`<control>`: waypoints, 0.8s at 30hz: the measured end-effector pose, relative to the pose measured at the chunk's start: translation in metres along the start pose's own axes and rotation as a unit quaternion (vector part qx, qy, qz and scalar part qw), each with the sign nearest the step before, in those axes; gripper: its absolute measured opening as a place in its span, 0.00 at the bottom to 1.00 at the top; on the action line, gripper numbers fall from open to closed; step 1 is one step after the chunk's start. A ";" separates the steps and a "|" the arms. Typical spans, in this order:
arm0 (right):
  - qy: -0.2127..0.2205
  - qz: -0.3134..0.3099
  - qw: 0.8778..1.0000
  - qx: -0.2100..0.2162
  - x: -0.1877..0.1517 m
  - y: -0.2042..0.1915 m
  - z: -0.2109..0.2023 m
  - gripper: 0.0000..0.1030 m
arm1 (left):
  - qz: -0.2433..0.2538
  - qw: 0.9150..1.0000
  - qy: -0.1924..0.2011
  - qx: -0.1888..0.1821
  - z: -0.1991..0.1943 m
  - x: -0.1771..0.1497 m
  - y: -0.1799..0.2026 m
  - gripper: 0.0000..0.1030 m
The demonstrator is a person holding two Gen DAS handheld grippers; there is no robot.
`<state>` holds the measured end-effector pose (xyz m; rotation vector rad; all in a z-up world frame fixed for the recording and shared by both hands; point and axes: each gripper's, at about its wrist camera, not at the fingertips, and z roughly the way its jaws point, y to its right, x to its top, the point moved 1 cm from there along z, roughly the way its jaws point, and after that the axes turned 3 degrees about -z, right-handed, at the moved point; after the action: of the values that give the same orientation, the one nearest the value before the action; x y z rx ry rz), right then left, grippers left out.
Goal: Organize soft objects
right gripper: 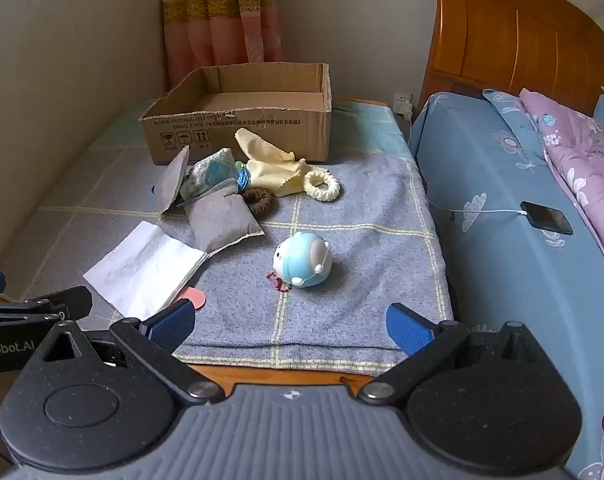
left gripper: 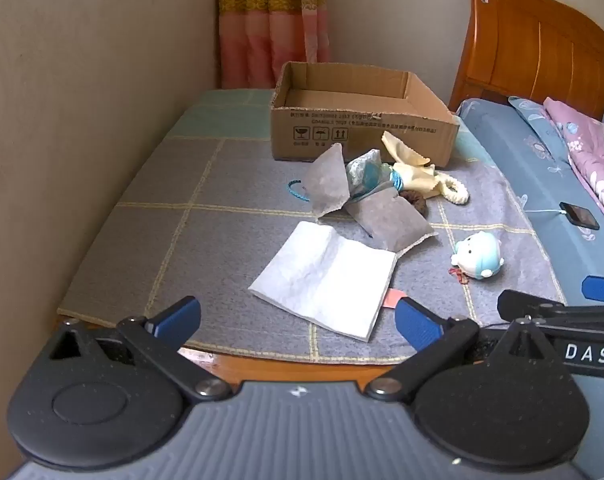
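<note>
A matt corrugated cardboard box (right gripper: 238,120) sits on a coarse woven grey cloth mat (right gripper: 361,208), beside a folded white paper towel (right gripper: 142,268), a glossy plastic blue-and-white toy (right gripper: 303,258), soft yellow cloth (right gripper: 274,170) and a varnished wooden headboard (right gripper: 513,36).

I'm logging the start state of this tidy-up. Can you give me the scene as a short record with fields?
surface: grey checked mat
container: open cardboard box, at the back of the mat, looks empty
loose pile: grey cloths, yellow cloth, cream scrunchie, brown scrunchie
apart: white folded cloth, blue plush toy
left hand-held gripper: open, empty
right hand-held gripper: open, empty
</note>
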<state>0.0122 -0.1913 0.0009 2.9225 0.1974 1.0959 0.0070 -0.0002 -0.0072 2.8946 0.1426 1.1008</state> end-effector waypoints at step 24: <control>0.002 0.001 1.000 -0.001 -0.001 0.001 -0.002 1.00 | 0.000 1.000 0.006 -0.003 -0.002 0.000 0.003 1.00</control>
<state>0.0107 -0.1921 0.0020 2.9190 0.1931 1.1014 0.0063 -0.0033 -0.0056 2.8833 0.1410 1.1161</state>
